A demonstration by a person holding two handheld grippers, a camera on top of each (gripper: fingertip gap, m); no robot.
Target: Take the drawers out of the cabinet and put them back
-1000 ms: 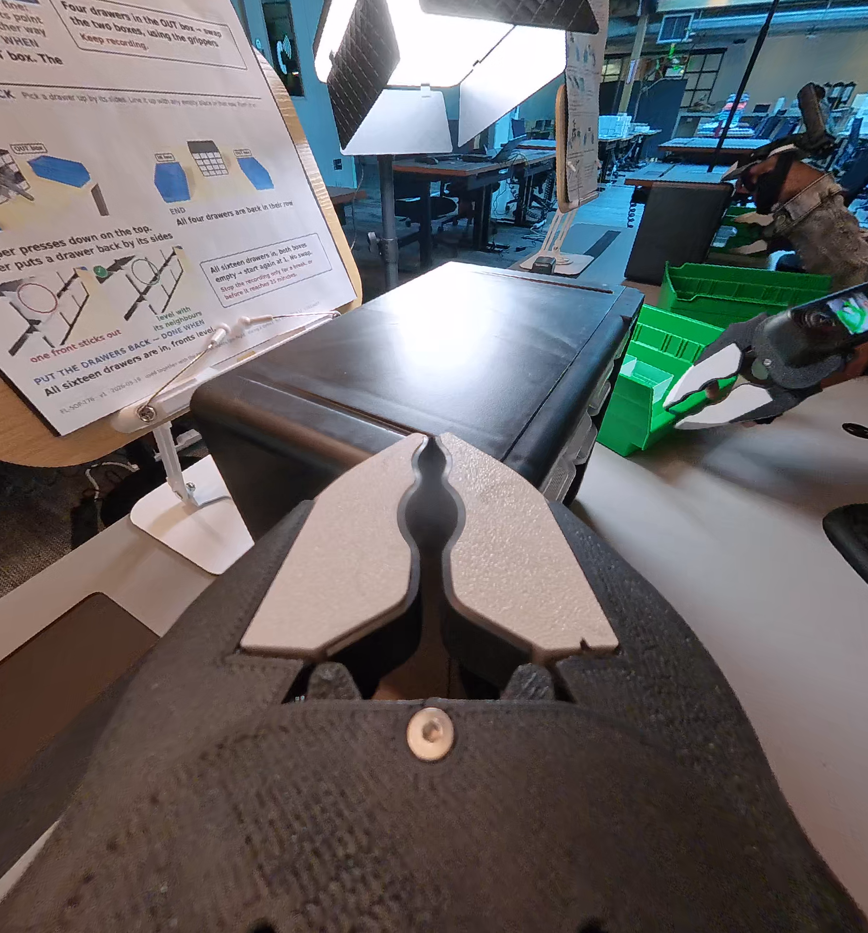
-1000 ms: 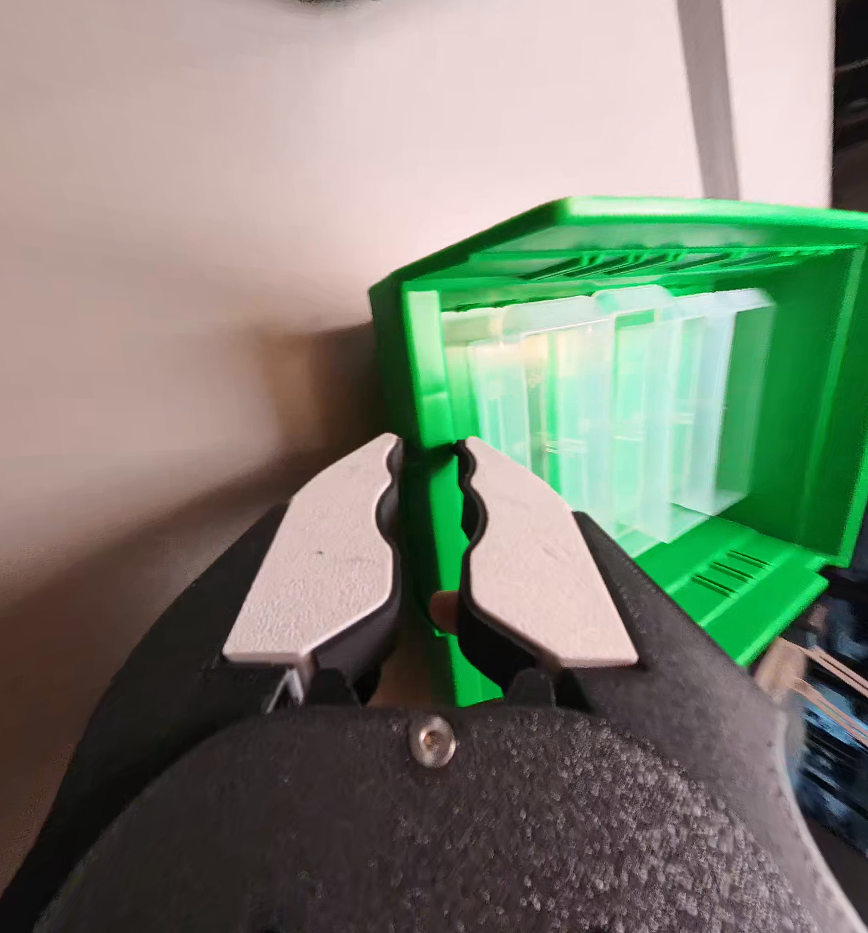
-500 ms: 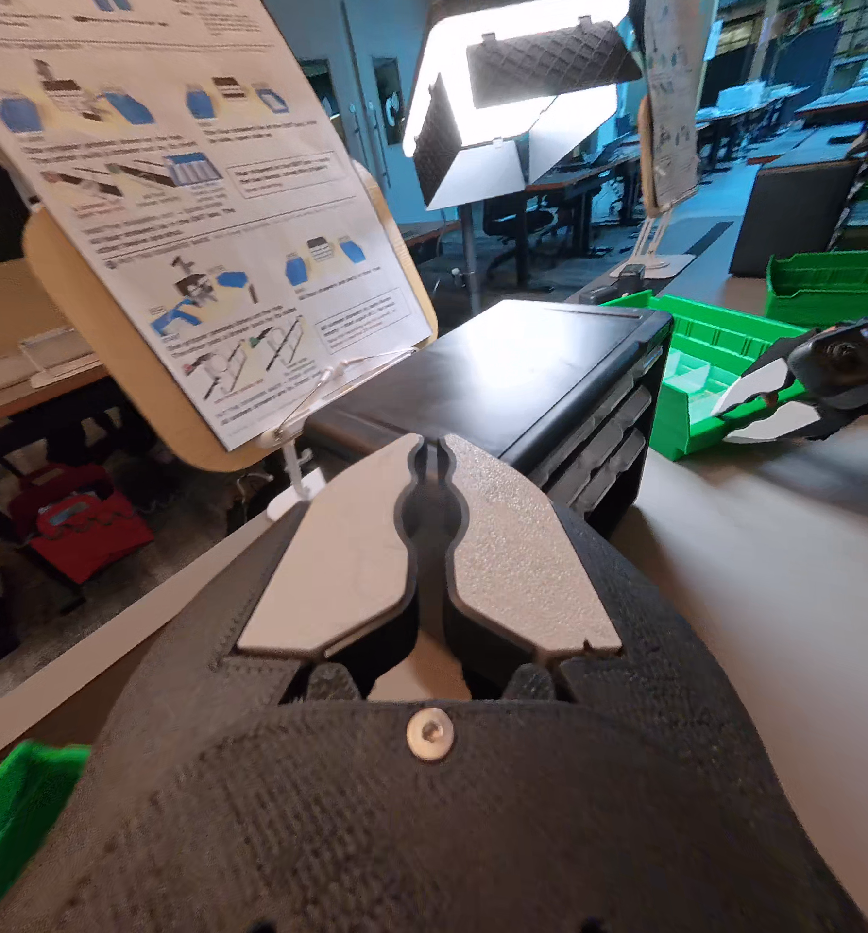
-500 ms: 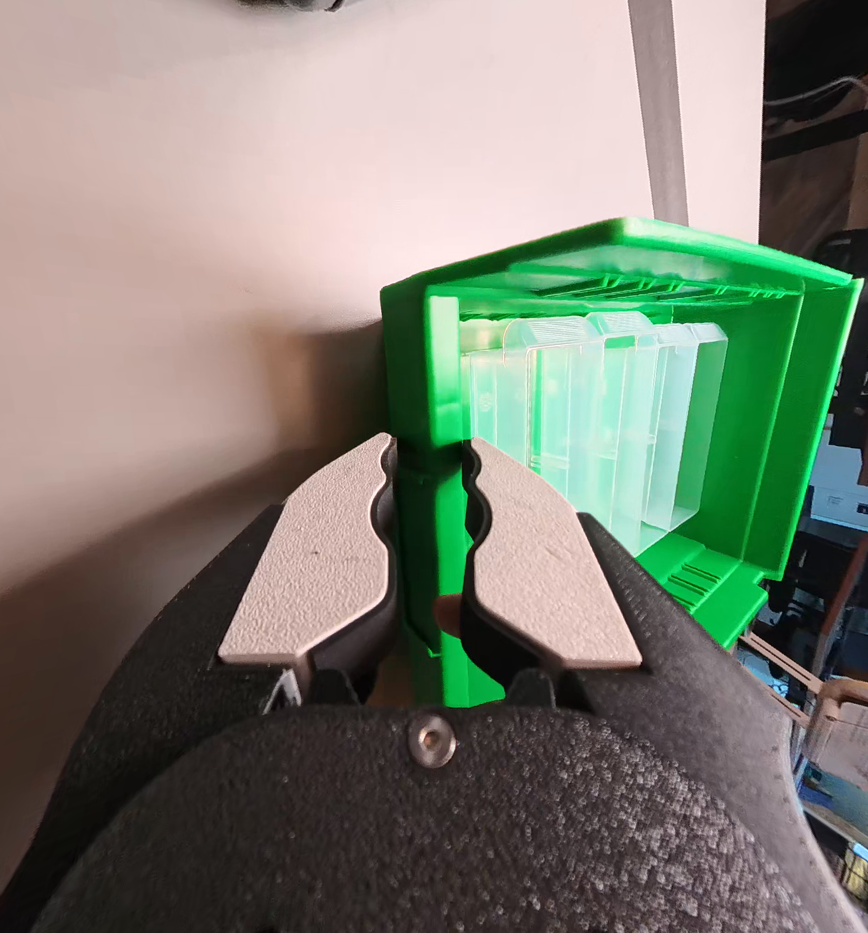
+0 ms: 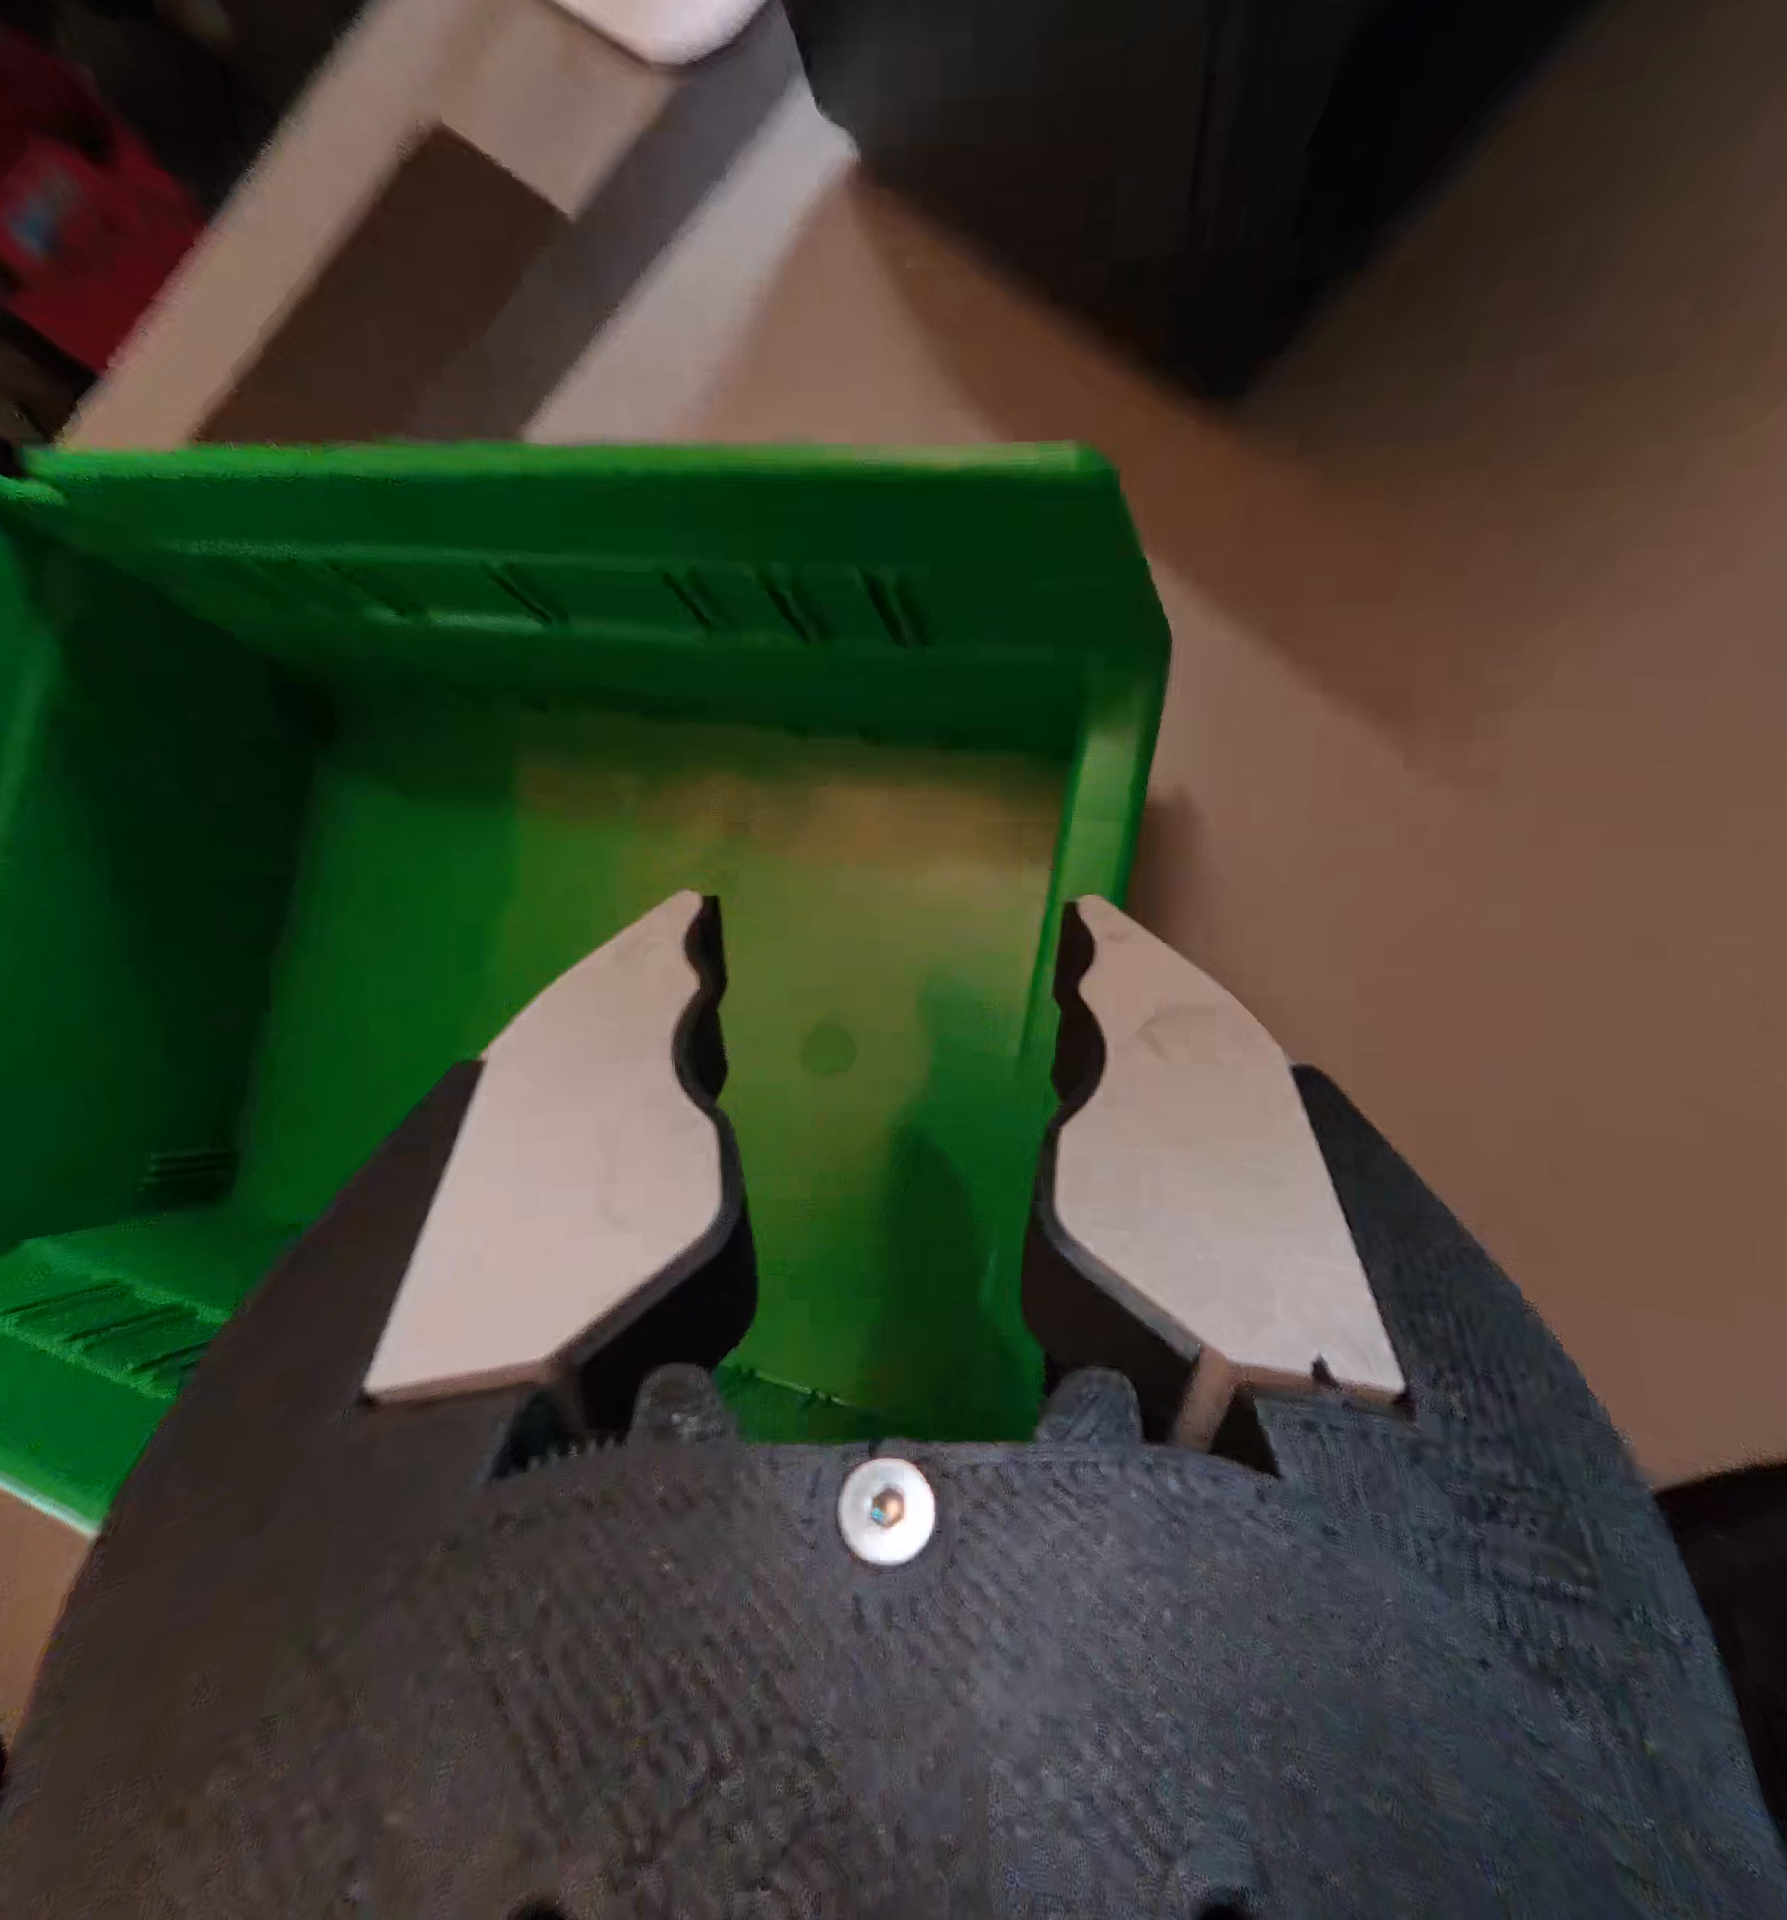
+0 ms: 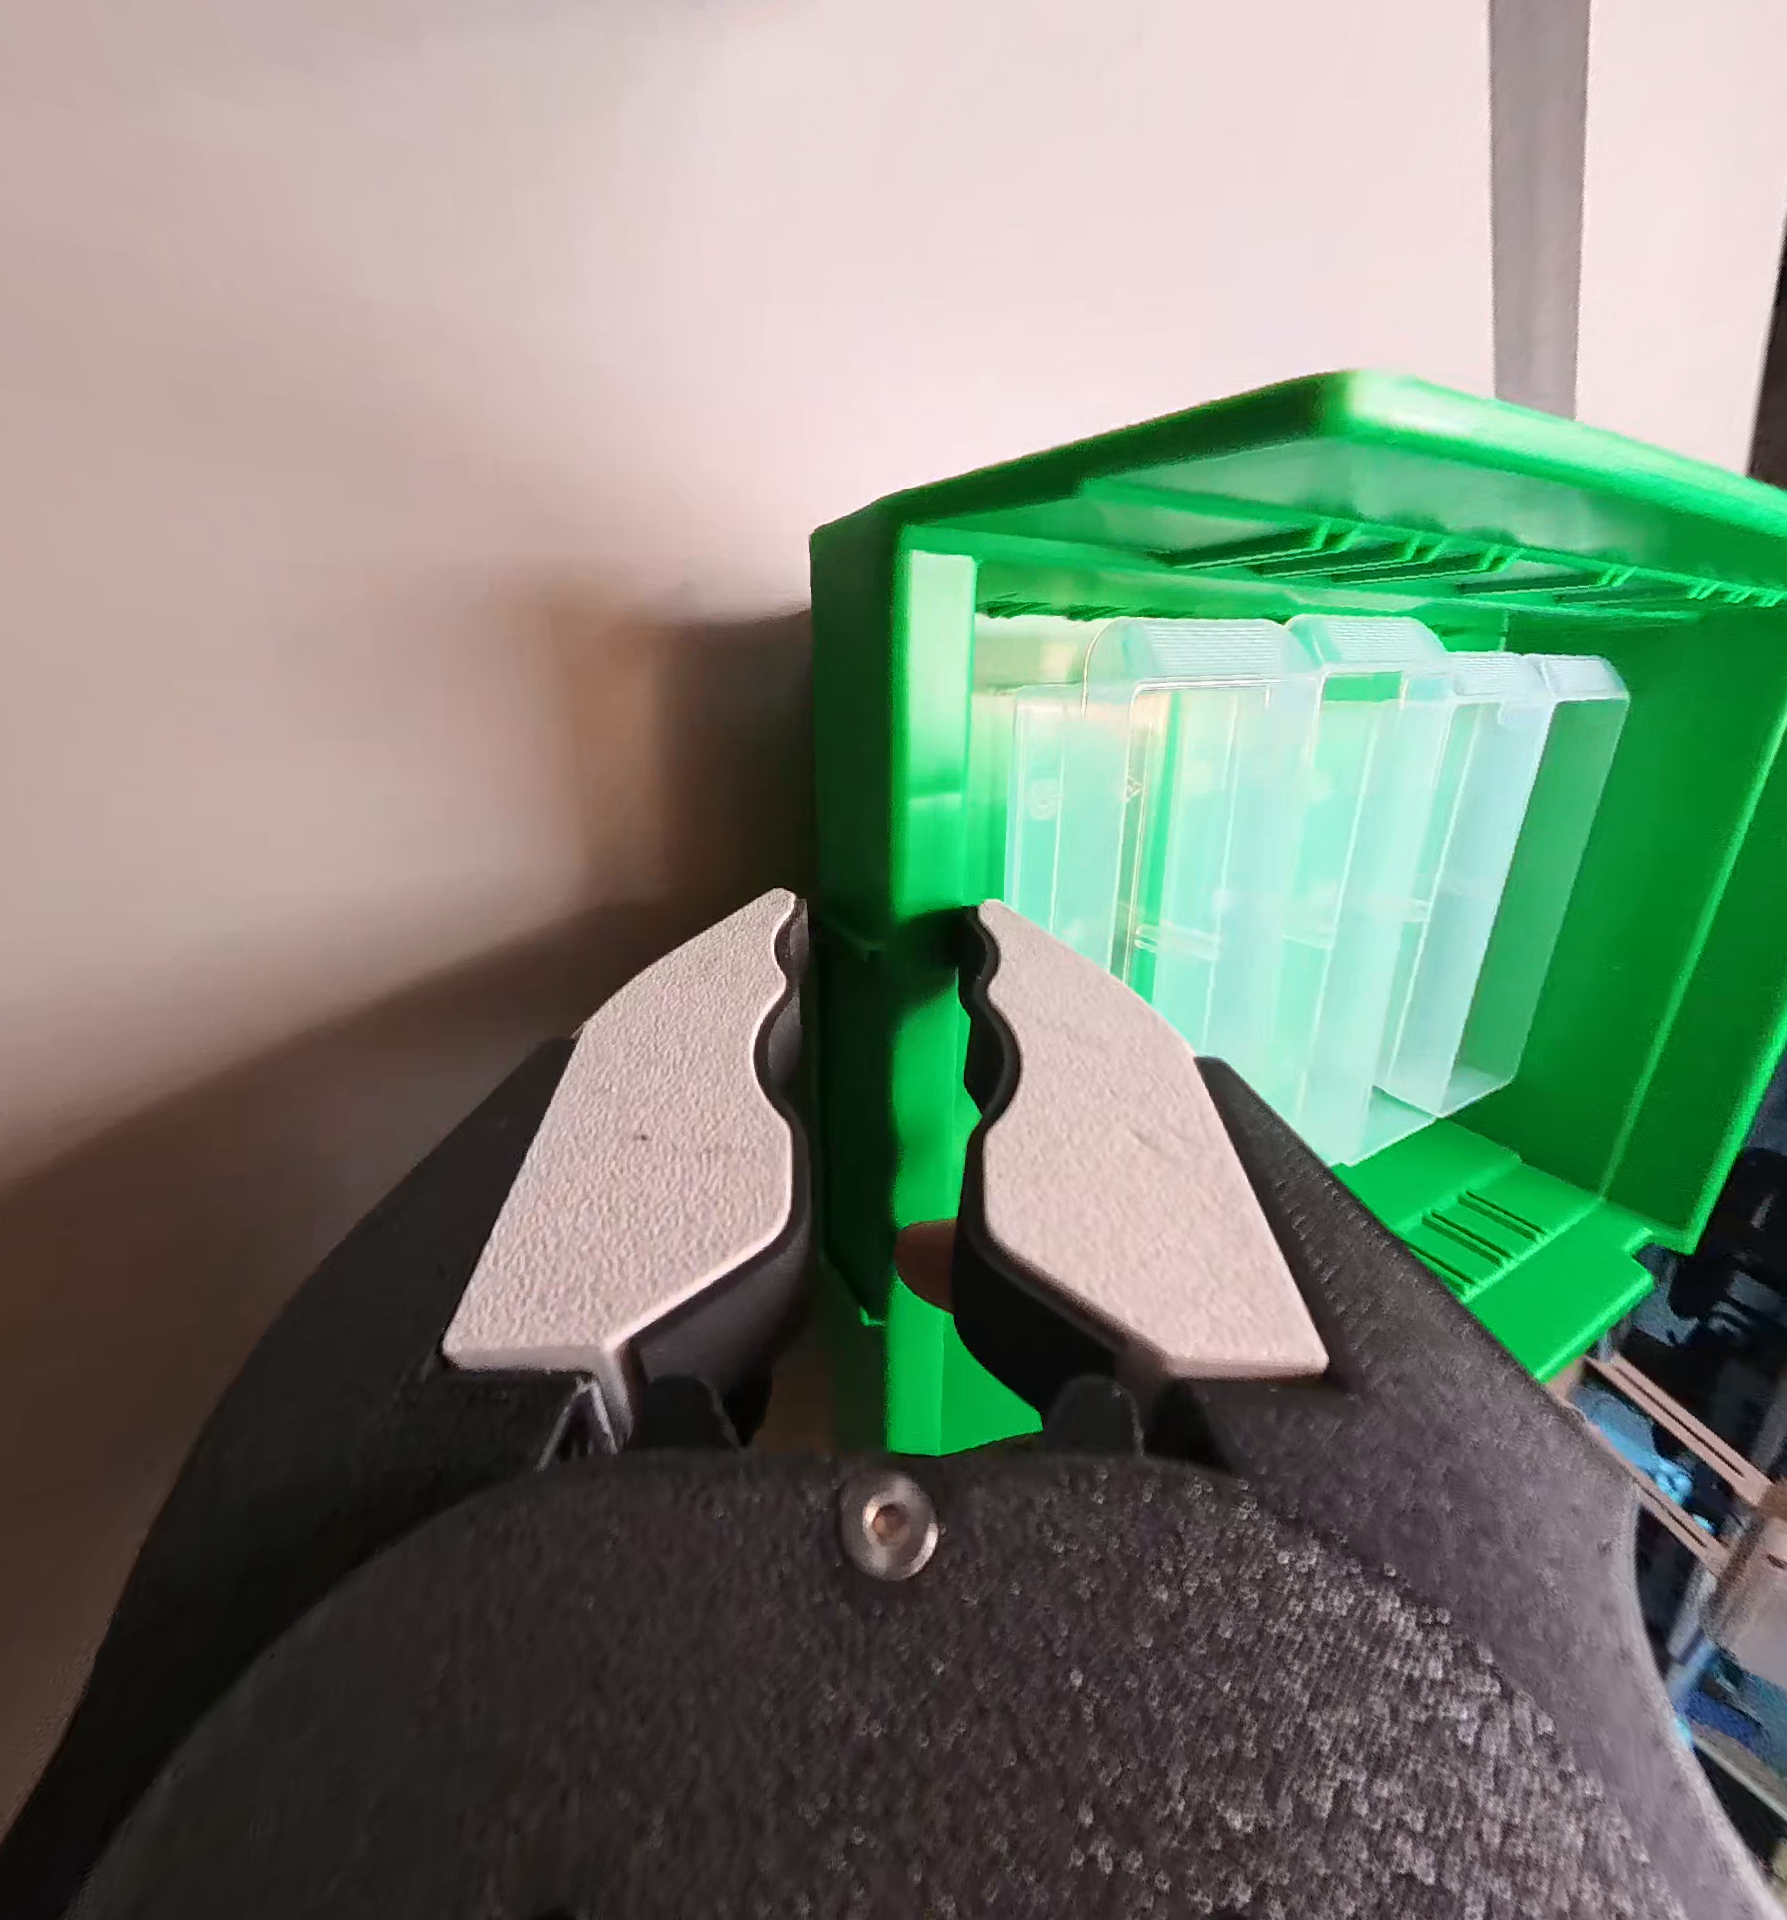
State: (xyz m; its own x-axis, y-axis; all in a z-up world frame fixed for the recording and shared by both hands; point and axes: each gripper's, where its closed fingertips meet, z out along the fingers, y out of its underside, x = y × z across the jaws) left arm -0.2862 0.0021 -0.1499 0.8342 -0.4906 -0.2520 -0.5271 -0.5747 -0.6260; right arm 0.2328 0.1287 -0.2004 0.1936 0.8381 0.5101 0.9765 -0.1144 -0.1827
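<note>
In the left wrist view my left gripper (image 5: 887, 914) is open above an empty green bin (image 5: 598, 540); its right finger sits just outside the bin's right wall (image 5: 1102, 831) and its left finger over the bin floor. The black cabinet (image 5: 1128, 156) is a dark blur at the top. In the right wrist view my right gripper (image 6: 884, 920) is shut on the wall of a second green bin (image 6: 863, 748), which holds several clear plastic drawers (image 6: 1284, 862) packed side by side.
The beige tabletop (image 5: 1491, 727) spreads to the right of the empty bin and shows behind the second bin (image 6: 401, 364) too. The table's edge and floor clutter (image 5: 58, 208) lie at the upper left. A dark object (image 5: 1762, 1527) sits at the lower right.
My left gripper has swung down from facing the cabinet and instruction board to the empty green bin, and it has opened. My right gripper stays clamped on its bin wall.
</note>
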